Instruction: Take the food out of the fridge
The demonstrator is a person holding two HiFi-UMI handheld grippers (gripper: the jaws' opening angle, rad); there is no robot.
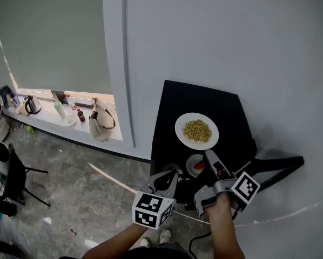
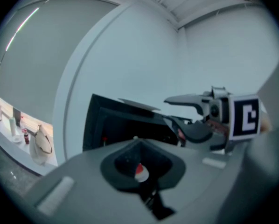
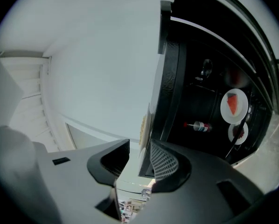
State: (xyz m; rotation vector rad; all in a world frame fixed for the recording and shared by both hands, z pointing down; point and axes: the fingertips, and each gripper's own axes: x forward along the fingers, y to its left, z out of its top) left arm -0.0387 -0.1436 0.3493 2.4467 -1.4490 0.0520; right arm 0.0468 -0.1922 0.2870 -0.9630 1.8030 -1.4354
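A small black fridge (image 1: 175, 99) stands open against the white wall. On its top lies a white plate of yellowish food (image 1: 197, 130). My right gripper (image 1: 210, 156) is at the plate's near rim, rolled on its side. Its jaws stand apart, with the plate's edge (image 3: 143, 125) in the gap and neither pad pressing on it. Inside the fridge I see a plate with a red slice (image 3: 233, 105), a second small plate (image 3: 237, 132) and a bottle (image 3: 198, 126). My left gripper (image 1: 168, 178) hovers before the fridge's left front, jaws drawn together, nothing held.
The fridge door (image 1: 275, 163) hangs open to the right. A window sill (image 1: 69, 124) at left carries a kettle (image 1: 32, 106), bottles and a bag (image 1: 101, 124). A chair (image 1: 15, 177) stands on the grey floor at lower left.
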